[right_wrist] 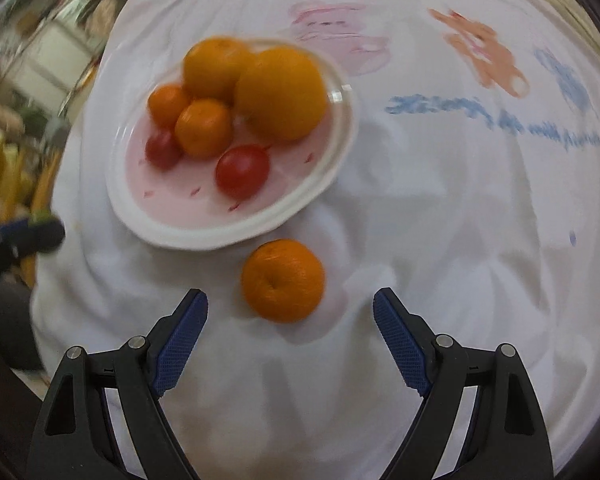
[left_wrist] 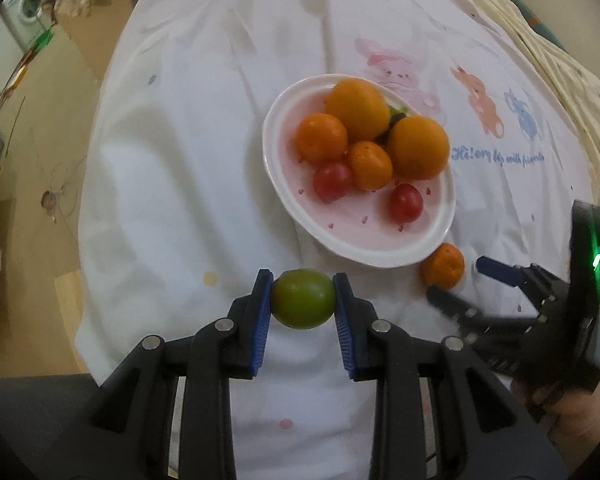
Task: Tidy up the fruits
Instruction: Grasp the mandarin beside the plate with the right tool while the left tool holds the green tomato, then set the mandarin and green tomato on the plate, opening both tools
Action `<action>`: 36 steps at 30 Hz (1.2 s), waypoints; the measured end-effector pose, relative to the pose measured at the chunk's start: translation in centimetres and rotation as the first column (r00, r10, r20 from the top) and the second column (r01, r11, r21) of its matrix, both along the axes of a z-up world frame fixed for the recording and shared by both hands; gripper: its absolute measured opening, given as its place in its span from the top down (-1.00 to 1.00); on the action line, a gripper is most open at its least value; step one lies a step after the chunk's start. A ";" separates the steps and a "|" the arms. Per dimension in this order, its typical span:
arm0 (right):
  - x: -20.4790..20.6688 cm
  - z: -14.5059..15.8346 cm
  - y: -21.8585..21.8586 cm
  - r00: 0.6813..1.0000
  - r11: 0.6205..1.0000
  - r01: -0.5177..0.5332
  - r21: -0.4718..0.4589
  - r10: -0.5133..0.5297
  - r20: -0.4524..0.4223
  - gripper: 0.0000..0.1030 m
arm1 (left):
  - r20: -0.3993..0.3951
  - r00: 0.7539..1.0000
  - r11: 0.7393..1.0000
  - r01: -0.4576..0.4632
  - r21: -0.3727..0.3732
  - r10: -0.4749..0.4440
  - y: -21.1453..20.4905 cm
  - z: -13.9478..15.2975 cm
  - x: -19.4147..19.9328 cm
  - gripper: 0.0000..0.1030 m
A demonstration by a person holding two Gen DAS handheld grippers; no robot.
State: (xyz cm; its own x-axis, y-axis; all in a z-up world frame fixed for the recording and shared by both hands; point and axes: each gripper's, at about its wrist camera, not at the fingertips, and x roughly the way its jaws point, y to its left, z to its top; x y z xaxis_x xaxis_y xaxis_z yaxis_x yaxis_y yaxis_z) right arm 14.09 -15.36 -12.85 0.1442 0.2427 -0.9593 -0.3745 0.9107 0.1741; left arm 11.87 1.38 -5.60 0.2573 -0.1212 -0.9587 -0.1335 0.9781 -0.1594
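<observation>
Left wrist view: lime clamped, plate ahead; the right tool faces a loose tangerine.

From left to right: the left gripper (left_wrist: pixel 302 300) is clamped on the lime (left_wrist: pixel 303 299), with the plate (left_wrist: pixel 284 184) ahead and slightly right. Just past the plate's near rim lies the tangerine (right_wrist: pixel 283 280) on the cloth (right_wrist: pixel 440 240), directly ahead of the right gripper (right_wrist: pixel 290 308), whose jaws stand wide apart, nothing between them. The right hand is clearly nearer it.

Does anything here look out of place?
One small orange lies on the white cloth just off the plate, while the other fruit is piled on it. Nothing looks spilled or damaged.
</observation>
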 end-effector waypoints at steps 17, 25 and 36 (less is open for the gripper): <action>-1.1 2.0 -1.2 0.999 1.000 -0.008 0.016 0.007 0.052 0.09 | 0.032 0.999 0.999 -0.028 0.042 0.027 0.7 0.1 -0.3 0.50; -1.2 5.7 -3.9 0.988 0.990 0.092 0.111 -0.104 0.111 0.09 | 0.057 0.998 0.994 -0.034 0.103 0.028 1.0 0.1 -0.5 0.50; 2.4 7.4 -3.3 0.986 0.964 0.074 0.255 -0.110 0.127 0.09 | 0.110 0.994 0.992 0.006 0.127 -0.020 -0.6 2.2 1.8 0.49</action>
State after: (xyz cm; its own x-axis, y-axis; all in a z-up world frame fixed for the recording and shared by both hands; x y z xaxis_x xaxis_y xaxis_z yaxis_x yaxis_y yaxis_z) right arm 16.45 -18.68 -5.45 0.3048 0.4498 -0.8395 -0.3276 0.8772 0.3510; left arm 13.68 0.79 -3.42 0.3621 -0.0049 -0.9321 -0.1090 0.9929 -0.0475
